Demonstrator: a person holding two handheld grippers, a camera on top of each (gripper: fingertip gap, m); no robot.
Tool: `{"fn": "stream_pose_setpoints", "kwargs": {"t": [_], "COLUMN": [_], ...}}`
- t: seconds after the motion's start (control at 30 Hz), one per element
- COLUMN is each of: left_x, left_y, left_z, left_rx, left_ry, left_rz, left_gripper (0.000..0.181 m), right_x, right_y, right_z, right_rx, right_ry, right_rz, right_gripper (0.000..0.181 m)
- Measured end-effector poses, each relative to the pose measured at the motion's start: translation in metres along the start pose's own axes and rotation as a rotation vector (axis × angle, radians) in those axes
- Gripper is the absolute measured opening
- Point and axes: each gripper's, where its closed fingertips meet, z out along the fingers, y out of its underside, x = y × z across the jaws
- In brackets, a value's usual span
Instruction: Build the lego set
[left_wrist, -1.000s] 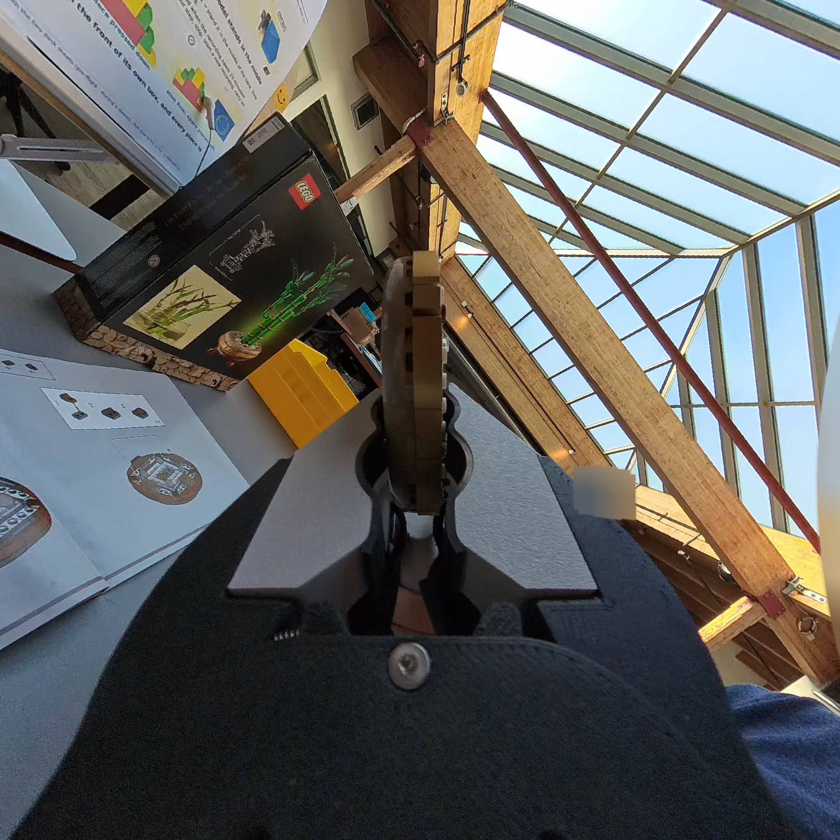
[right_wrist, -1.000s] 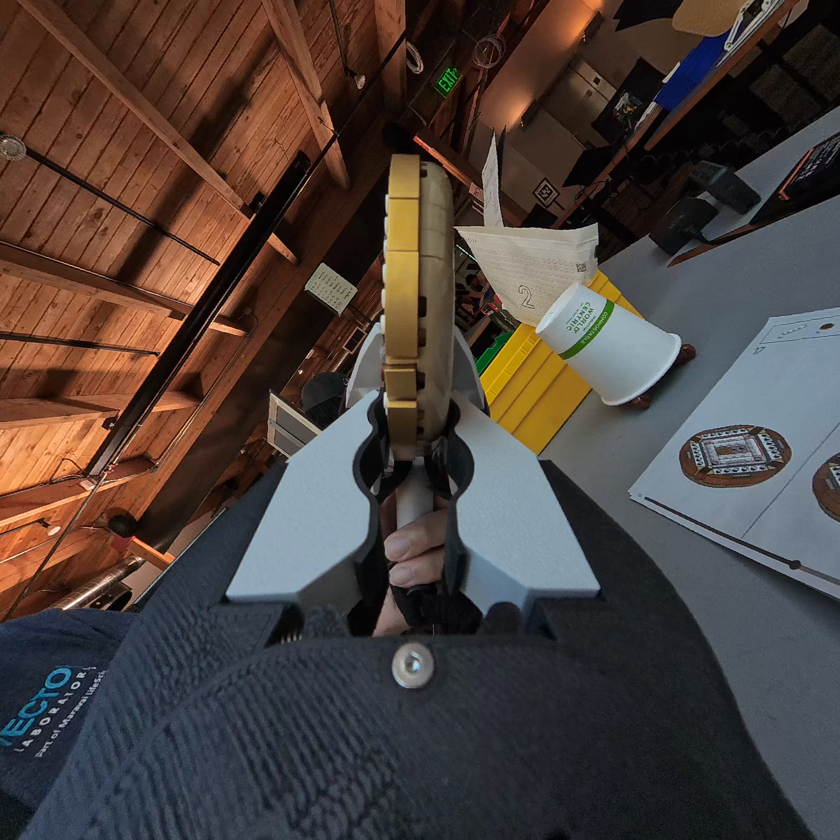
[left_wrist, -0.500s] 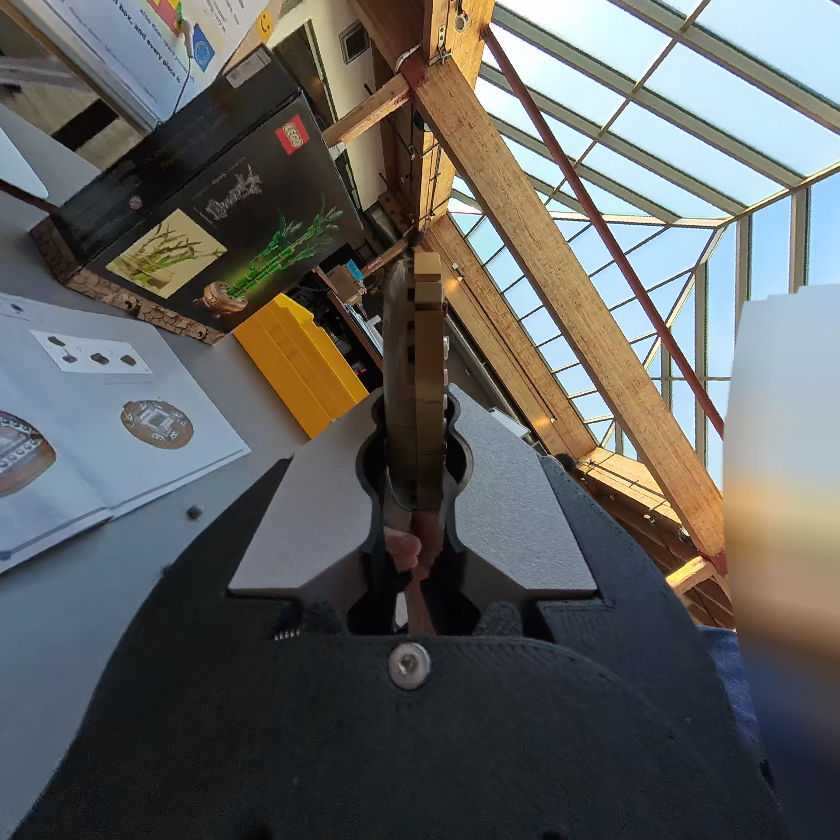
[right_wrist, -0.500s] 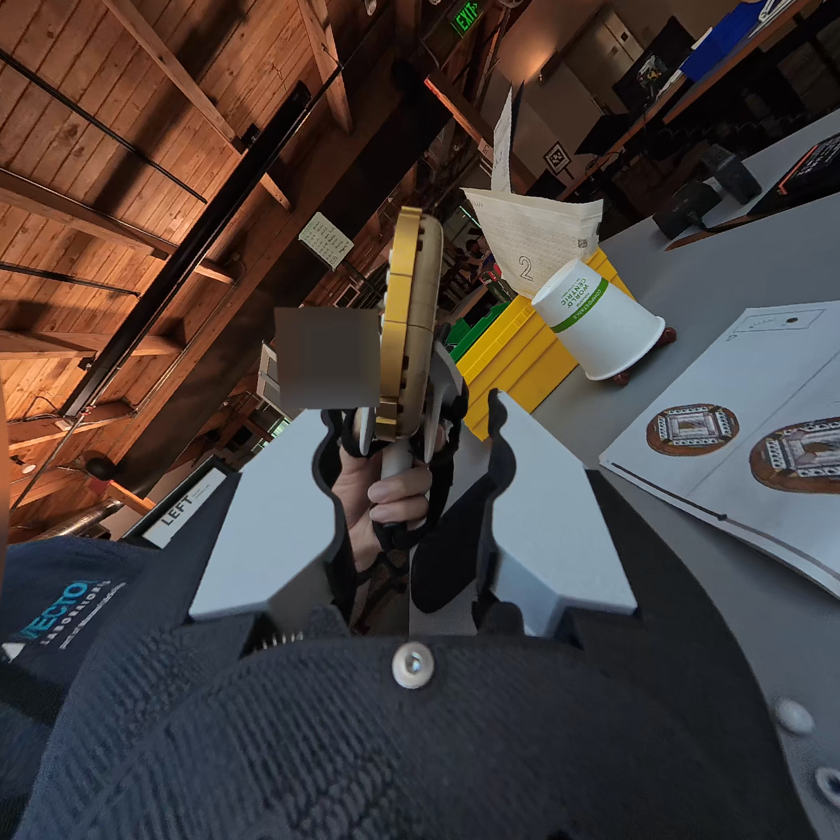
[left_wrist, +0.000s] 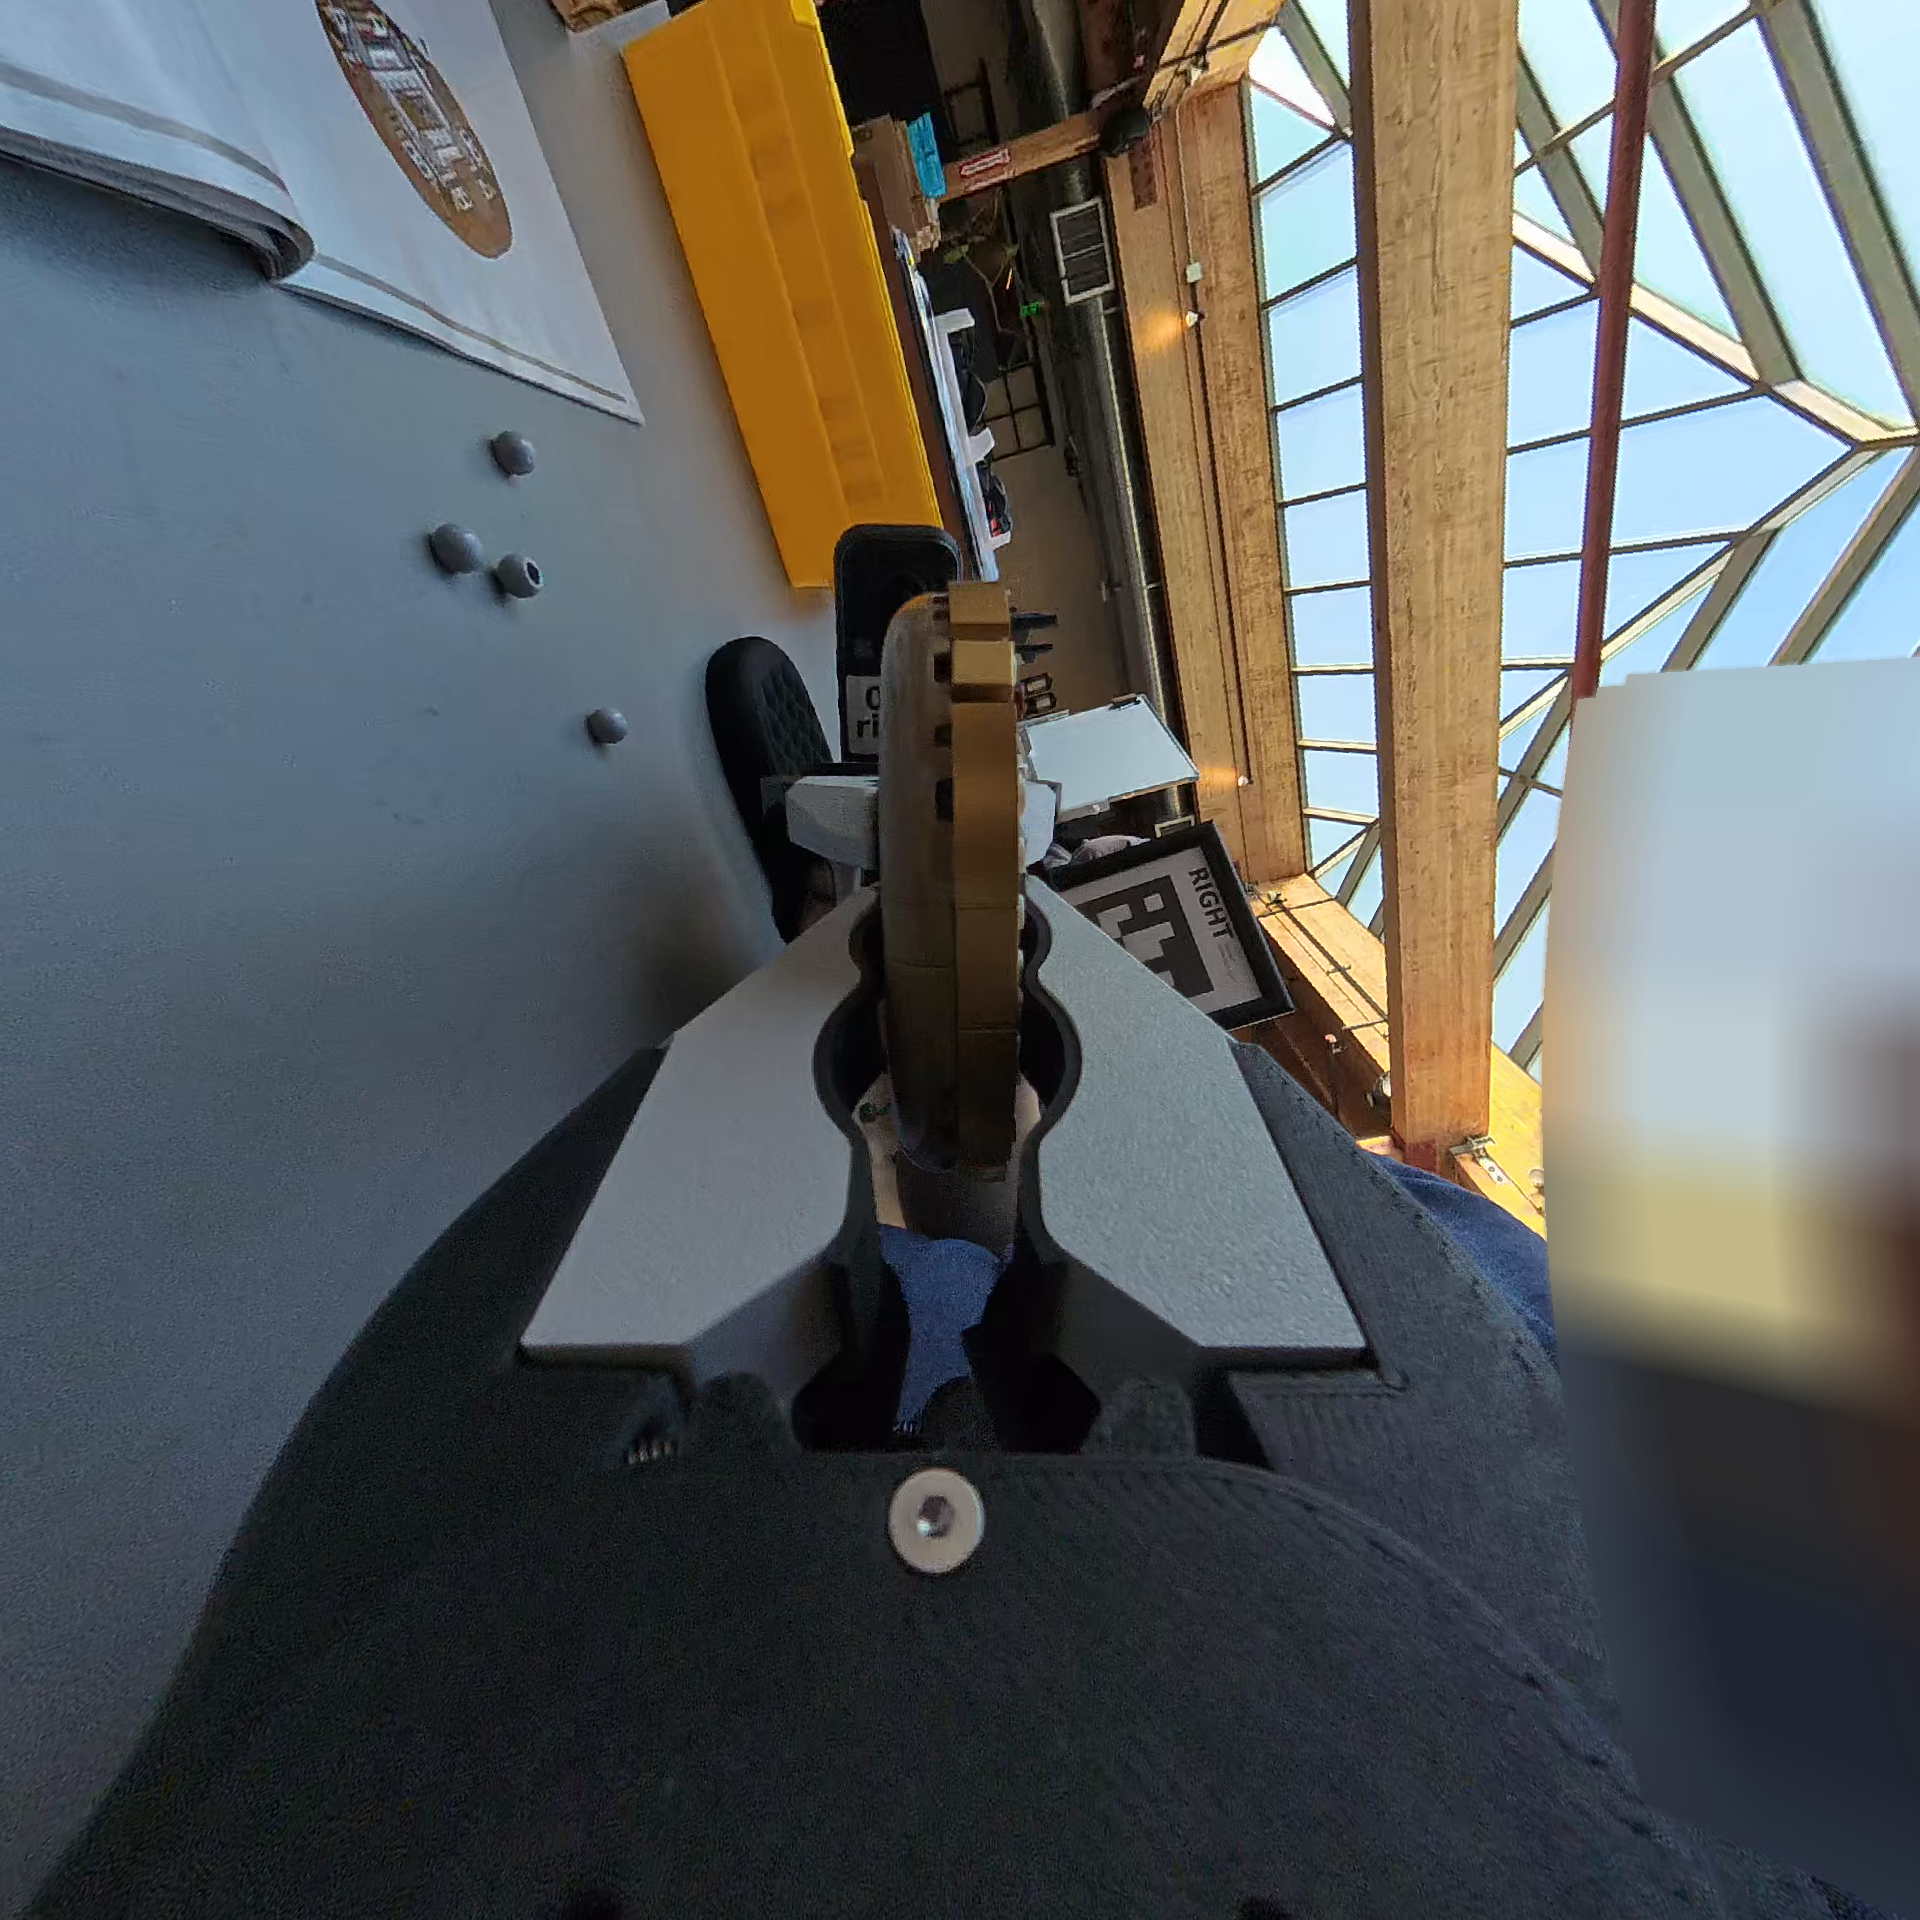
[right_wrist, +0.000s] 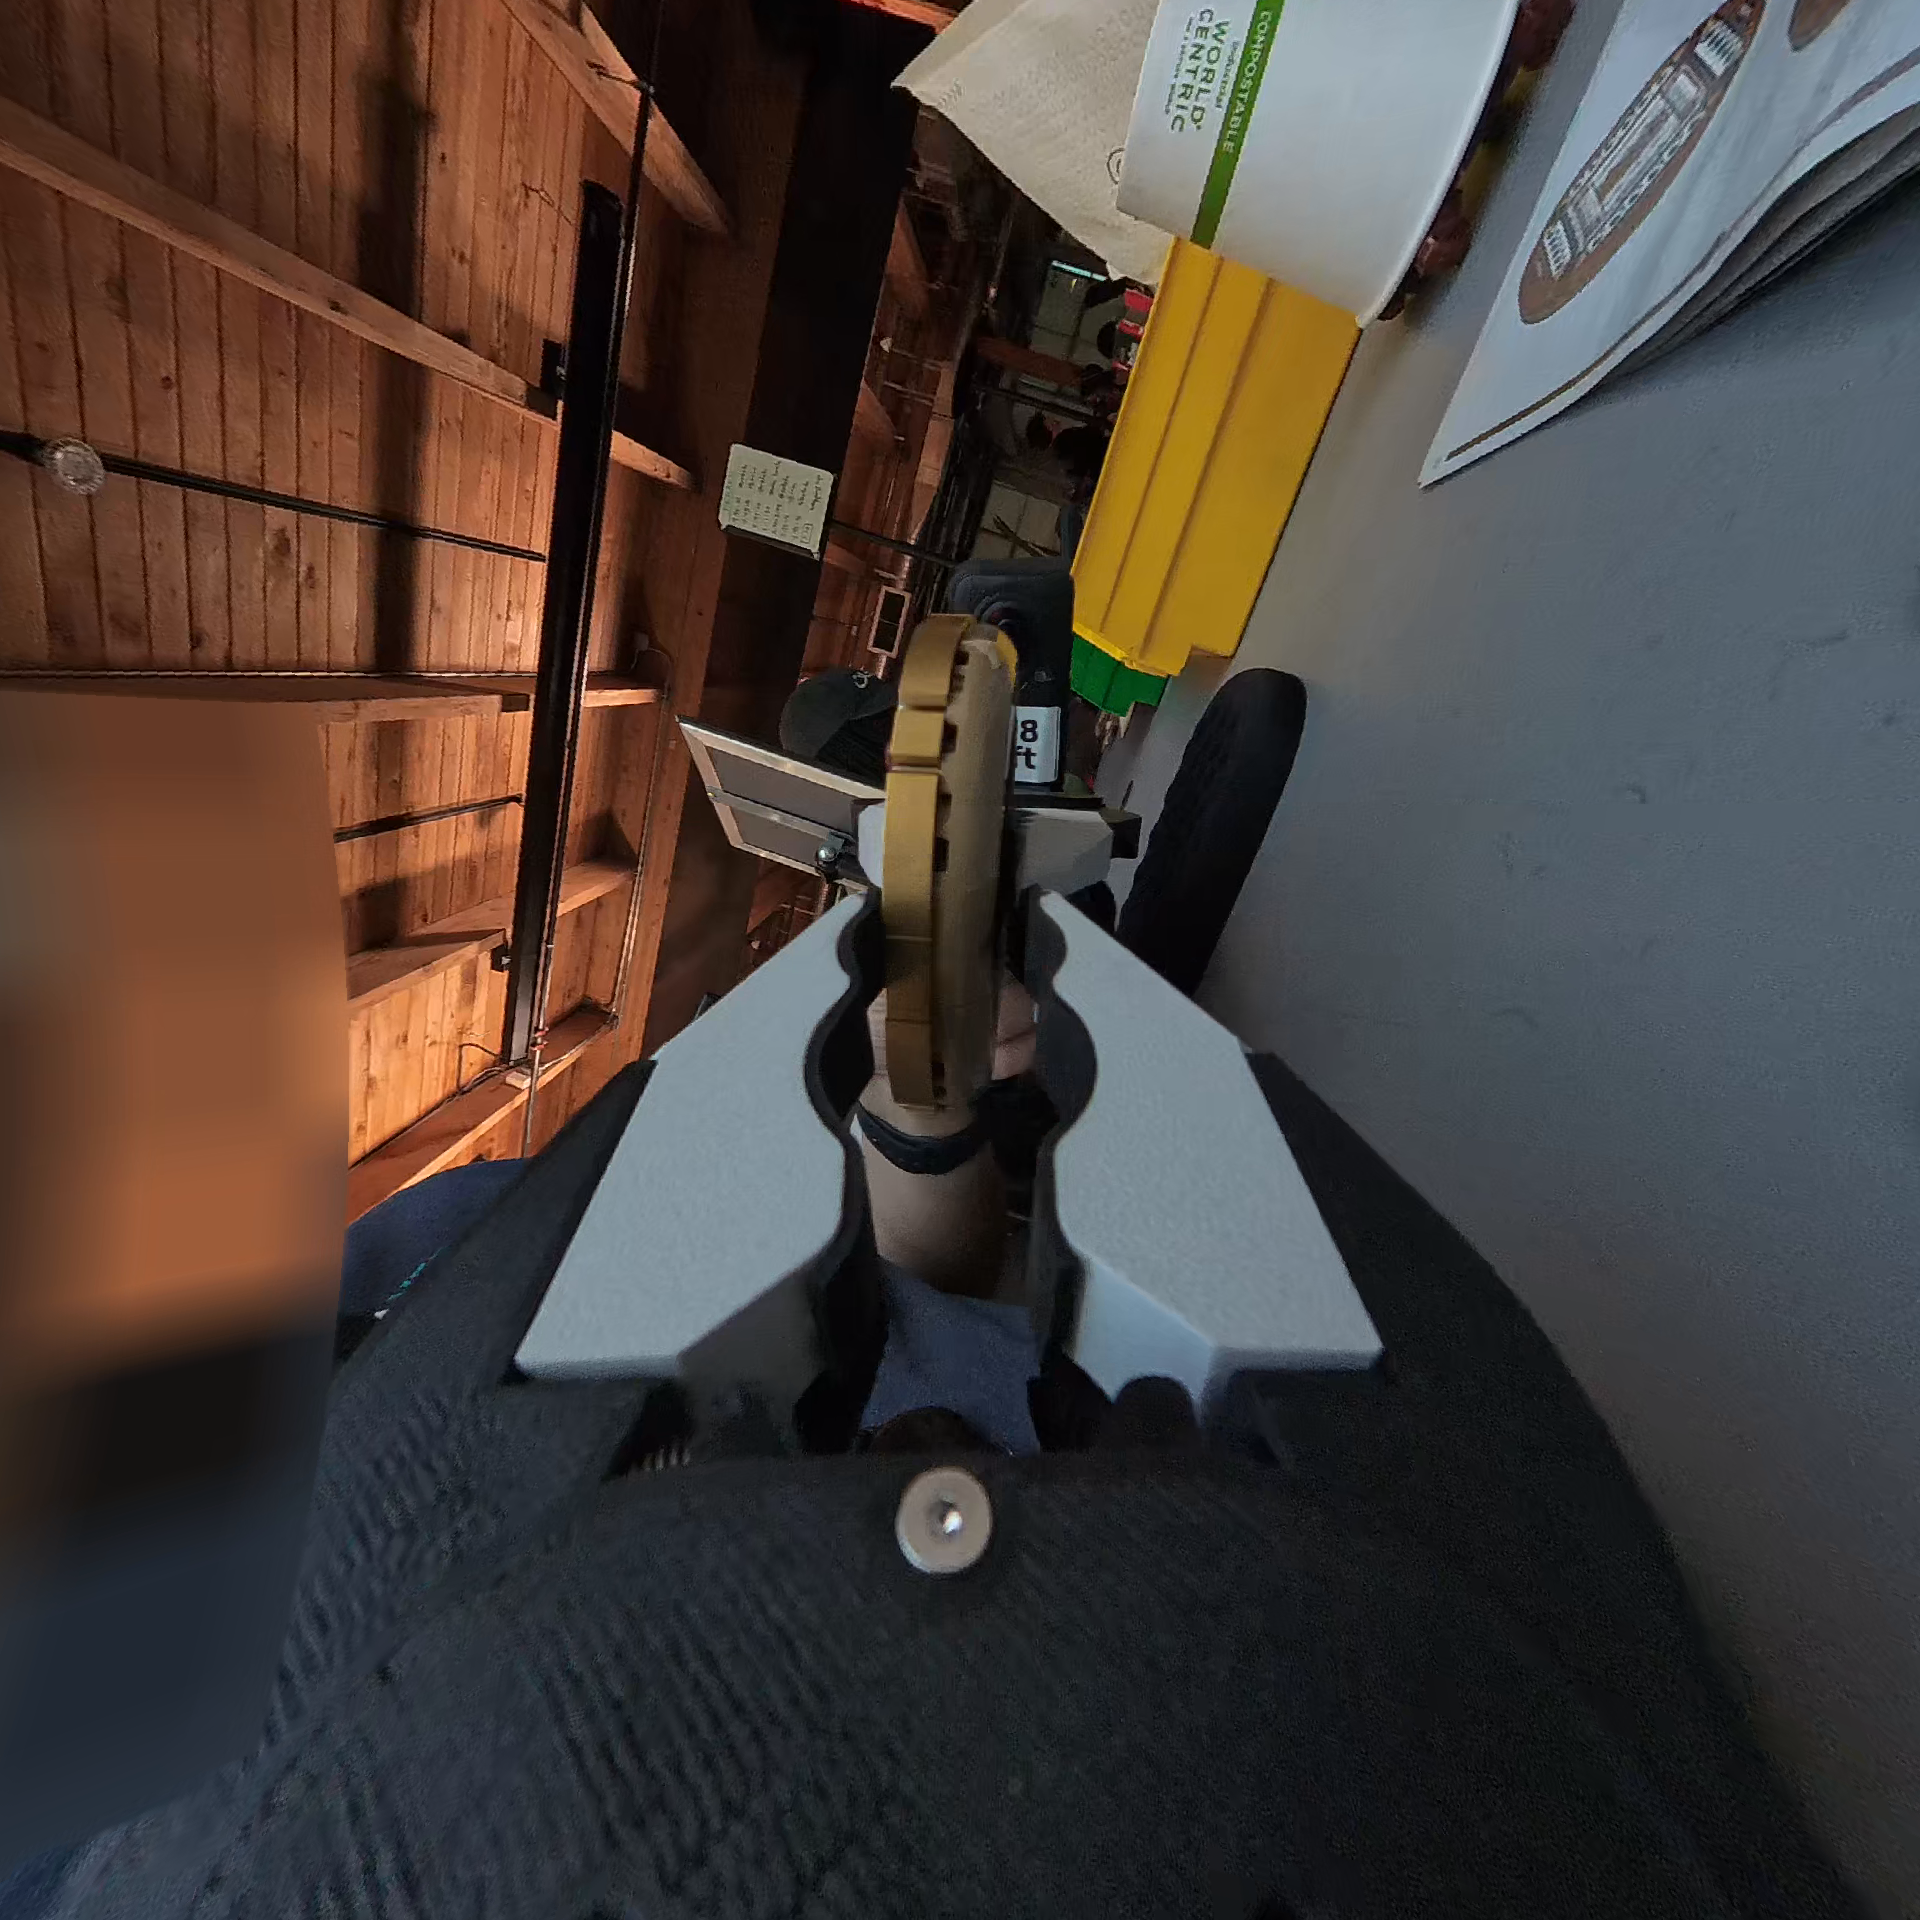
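A round tan and gold Lego disc stands edge-on between my two grippers, above the grey table. My left gripper is shut on its near rim. My right gripper's grey fingers show past the disc, on its far part. In the right wrist view the disc sits slightly tilted between my right gripper's fingers, which are closed on it. The left gripper's fingers show behind it. The disc's flat faces are hidden.
The open instruction booklet lies on the table, with a yellow bin beyond it. Several small grey round pieces lie loose near the booklet. A white paper cup stands upside down by the bin. Only a small space, under 4 cm, lies between the two pairs of fingers.
The right gripper opened and let go of the disc, then closed on it again. Both grippers have rolled and swung down toward the table, so the table now fills one side of each view.
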Motion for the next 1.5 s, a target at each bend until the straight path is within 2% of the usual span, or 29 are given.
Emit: {"fn": "stream_pose_setpoints", "kwargs": {"t": [0.03, 0.3, 0.57, 0.77, 1.0, 1.13, 1.43, 1.5], "left_x": [-0.002, -0.004, -0.008, -0.011, -0.01, -0.011, -0.01, -0.012], "left_y": [0.003, 0.003, 0.015, 0.016, 0.01, 0.015, 0.022, 0.026], "left_z": [0.001, 0.007, 0.011, 0.008, 0.002, 0.003, 0.005, 0.003], "left_rx": [-0.015, -0.003, -0.078, -0.101, -0.09, -0.119, -0.12, -0.136], "left_ry": [-0.012, 0.024, 0.029, -0.034, -0.045, -0.048, -0.008, -0.02], "left_rz": [0.006, -0.024, -0.036, 0.031, 0.032, 0.016, -0.029, -0.002], "left_gripper": [0.019, 0.023, 0.024, 0.019, 0.02, 0.02, 0.029, 0.02], "right_x": [-0.001, 0.004, 0.008, 0.008, 0.012, 0.008, 0.013, 0.009], "right_y": [0.001, 0.001, 0.004, 0.006, 0.008, 0.014, 0.012, 0.014], "right_z": [0.0, -0.006, -0.008, -0.006, -0.003, 0.0, -0.003, -0.002], "right_rx": [-0.005, 0.023, 0.012, 0.002, -0.036, -0.069, 0.013, 0.009], "right_ry": [-0.014, -0.043, -0.038, -0.047, -0.011, -0.055, -0.041, -0.058], "right_rz": [0.009, 0.073, 0.081, 0.042, 0.016, 0.067, 0.133, 0.121], "right_gripper": [0.019, 0.019, 0.019, 0.019, 0.028, 0.019, 0.019, 0.019]}}
